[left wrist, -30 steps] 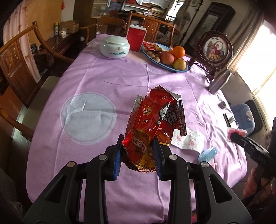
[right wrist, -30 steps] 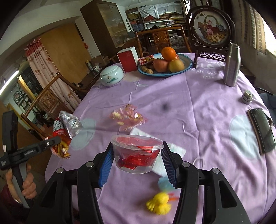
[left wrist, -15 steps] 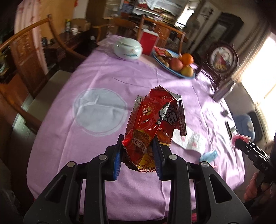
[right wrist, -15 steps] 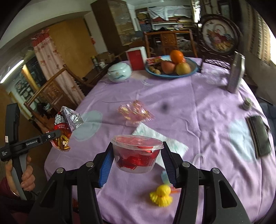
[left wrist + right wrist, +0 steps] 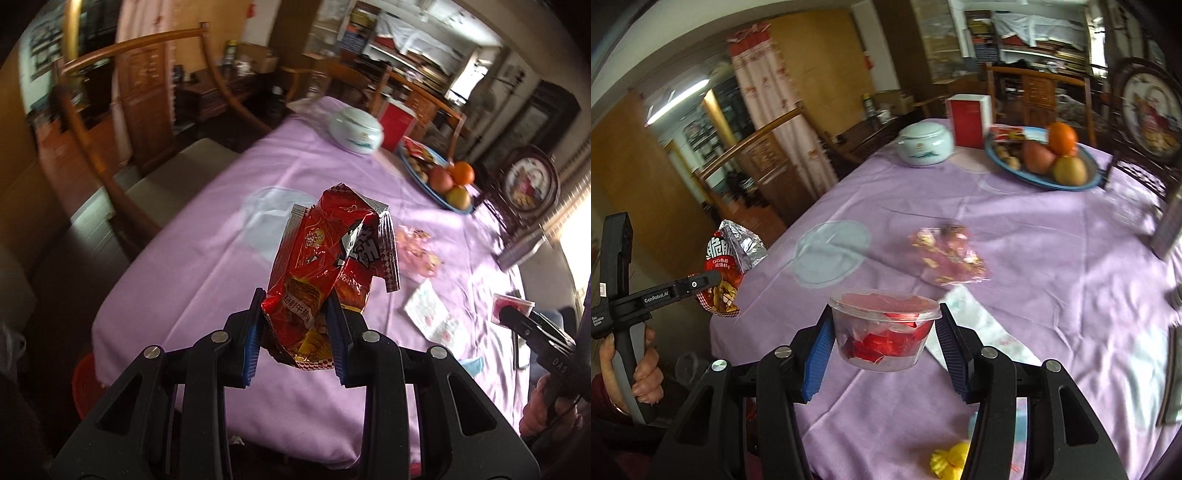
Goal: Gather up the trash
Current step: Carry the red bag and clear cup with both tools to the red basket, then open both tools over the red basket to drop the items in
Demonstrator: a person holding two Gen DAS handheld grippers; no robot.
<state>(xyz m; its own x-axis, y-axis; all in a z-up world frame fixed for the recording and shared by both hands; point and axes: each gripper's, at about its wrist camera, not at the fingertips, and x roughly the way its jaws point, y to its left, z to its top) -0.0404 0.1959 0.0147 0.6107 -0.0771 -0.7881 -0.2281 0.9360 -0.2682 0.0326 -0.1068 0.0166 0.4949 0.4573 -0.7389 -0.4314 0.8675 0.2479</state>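
While the red snack bag (image 5: 325, 273) stands crumpled and upright between the blue pads, the left gripper (image 5: 295, 332) pinches its lower end, its jaws pressed into the foil — the bag hangs off the near left edge of the tabletop (image 5: 207, 266), torn silver top pointing away. In the right wrist view the same bag (image 5: 727, 266) shows at the far left, clamped in that gripper (image 5: 701, 286), which a hand (image 5: 642, 369) grips by the handle. The right gripper (image 5: 886, 339) holds a clear plastic cup (image 5: 882, 332) with red wrappers inside; its jaws close on the cup's sides just under the rim, and the cup is lifted above the near part of the tabletop.

On the purple cloth beyond lie a crinkled pink wrapper (image 5: 947, 254) and, nearer, a printed white napkin (image 5: 982, 328). A yellow fluffy thing (image 5: 951, 458) sits at the near edge, partly hidden by the right gripper. Farther off stand a white lidded jar (image 5: 925, 144), a red box (image 5: 967, 120) and a blue fruit plate (image 5: 1082, 181) — apples and an orange on it.
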